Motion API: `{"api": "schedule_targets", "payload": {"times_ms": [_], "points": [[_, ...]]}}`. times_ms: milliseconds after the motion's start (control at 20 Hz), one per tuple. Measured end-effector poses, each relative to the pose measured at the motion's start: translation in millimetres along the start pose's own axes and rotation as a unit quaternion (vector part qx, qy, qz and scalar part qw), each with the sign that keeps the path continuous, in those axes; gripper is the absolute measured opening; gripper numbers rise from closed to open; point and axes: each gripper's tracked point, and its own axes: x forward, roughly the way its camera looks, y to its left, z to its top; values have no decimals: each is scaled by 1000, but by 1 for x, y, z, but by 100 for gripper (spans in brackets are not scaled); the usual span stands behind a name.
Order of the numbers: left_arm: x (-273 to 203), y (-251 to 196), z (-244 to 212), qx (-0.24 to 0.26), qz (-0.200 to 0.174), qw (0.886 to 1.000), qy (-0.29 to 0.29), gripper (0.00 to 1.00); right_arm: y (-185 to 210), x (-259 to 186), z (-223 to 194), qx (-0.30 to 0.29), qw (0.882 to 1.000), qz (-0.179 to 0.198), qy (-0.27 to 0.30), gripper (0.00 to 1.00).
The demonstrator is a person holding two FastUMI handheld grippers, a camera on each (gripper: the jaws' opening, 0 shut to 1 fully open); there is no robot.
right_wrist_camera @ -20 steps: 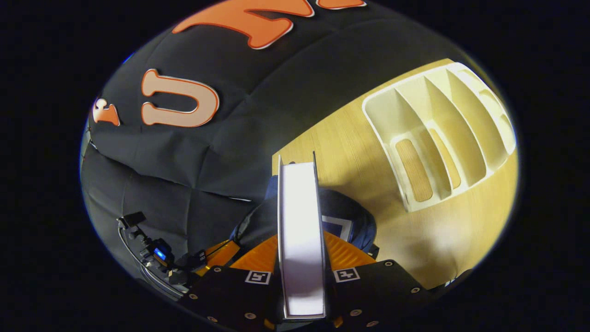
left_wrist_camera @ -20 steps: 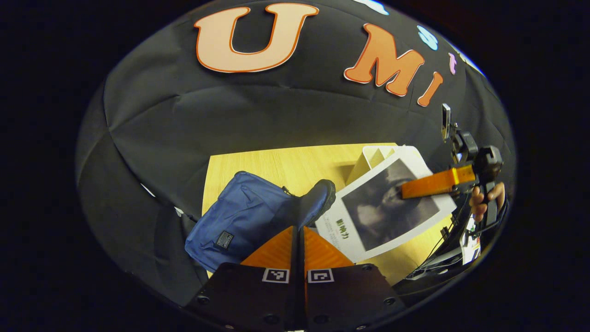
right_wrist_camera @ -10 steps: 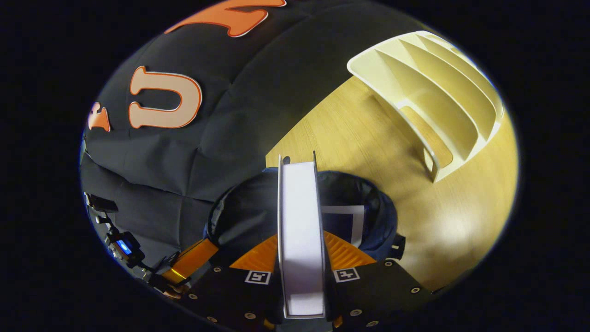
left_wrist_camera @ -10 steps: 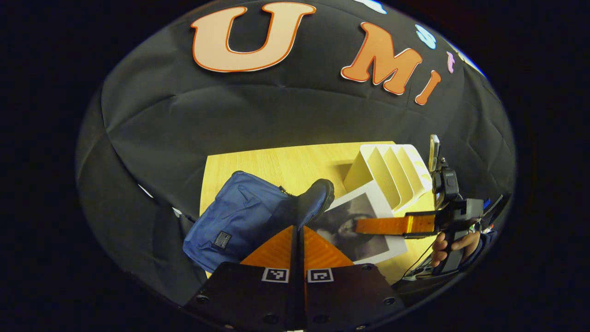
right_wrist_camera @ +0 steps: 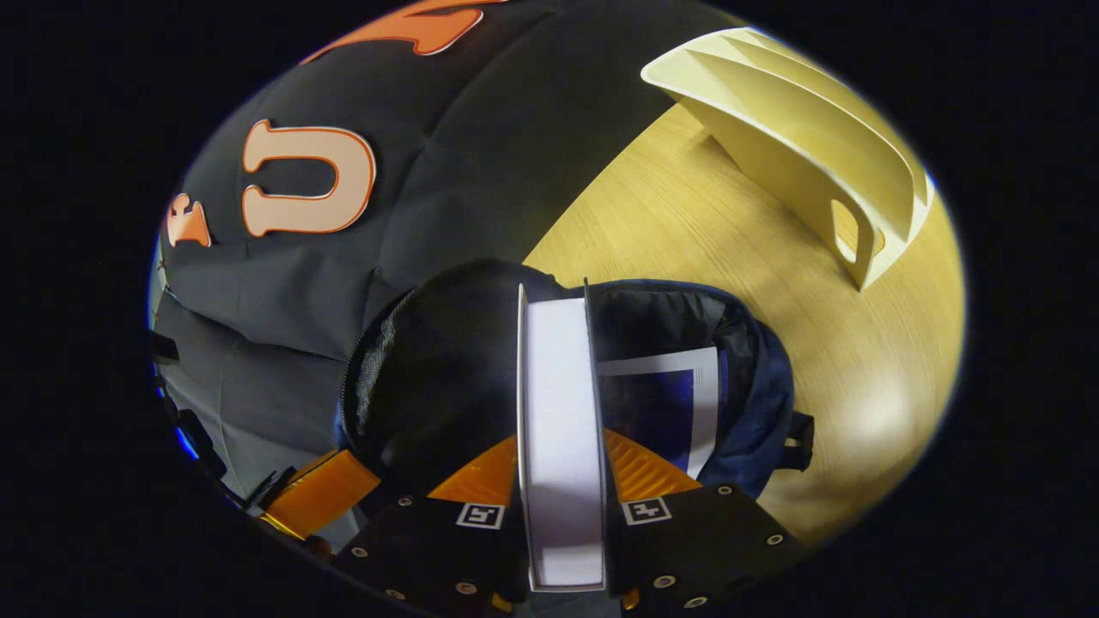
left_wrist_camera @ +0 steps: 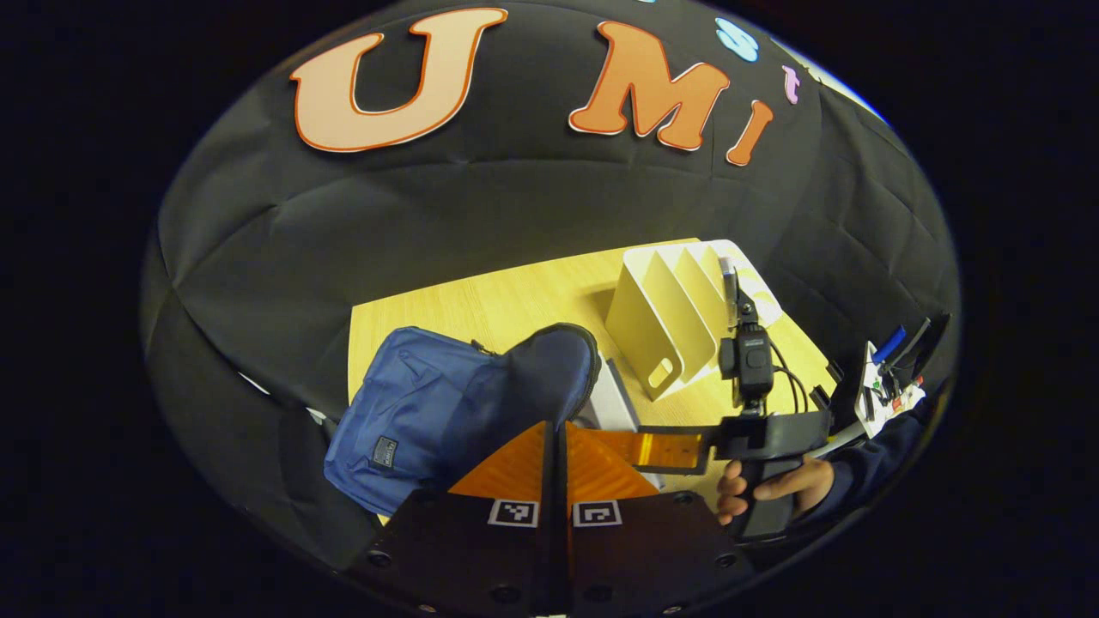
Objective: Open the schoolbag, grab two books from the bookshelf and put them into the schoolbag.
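Blue schoolbag (right_wrist_camera: 755, 403) open on worktop (right_wrist_camera: 687, 223) | your right tongs (right_wrist_camera: 560, 468) clamp second book (right_wrist_camera: 558, 429) over its mouth | left tongs (left_wrist_camera: 556, 442) pinch the flap | next: lower it beside first book (right_wrist_camera: 678, 403).

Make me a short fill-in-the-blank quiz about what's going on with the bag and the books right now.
1. The right gripper is shut on a ____.
2. The blue schoolbag lies on the wooden table with its top ____.
3. The cream bookshelf has ____ books in its slots.
4. Inside the schoolbag lies another book, so the one being held is the ____ book.

Missing words: book; open; no; second
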Motion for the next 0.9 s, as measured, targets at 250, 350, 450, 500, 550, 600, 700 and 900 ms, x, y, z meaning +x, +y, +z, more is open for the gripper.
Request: {"api": "schedule_targets", "payload": {"times_ms": [250, 350, 450, 500, 550, 600, 700, 900], "points": [[0, -16, -6, 2, -27, 1000, 3, 0, -3, 26, -23, 11, 1000, 11, 20, 35], [0, -18, -6, -6, -35, 999, 0, 1, 0, 35, -25, 12, 1000, 20, 19, 36], [-2, -20, -8, -6, -39, 999, 0, 0, 2, 44, -26, 13, 999, 26, 19, 36], [-1, -22, -8, -8, -42, 999, 0, 0, 2, 49, -27, 16, 999, 27, 19, 35], [-1, -20, -10, -10, -40, 999, 2, 0, 2, 55, -28, 19, 999, 30, 20, 25], [0, -17, -9, -11, -35, 999, -1, 1, 1, 59, -30, 27, 999, 28, 25, 27], [-2, -13, -10, -15, -32, 999, -3, 1, -5, 58, -29, 32, 999, -8, 30, 41], [3, -9, -15, -36, -32, 999, -4, 0, -31, 31, -11, -35, 996, -83, 29, 72]]}}
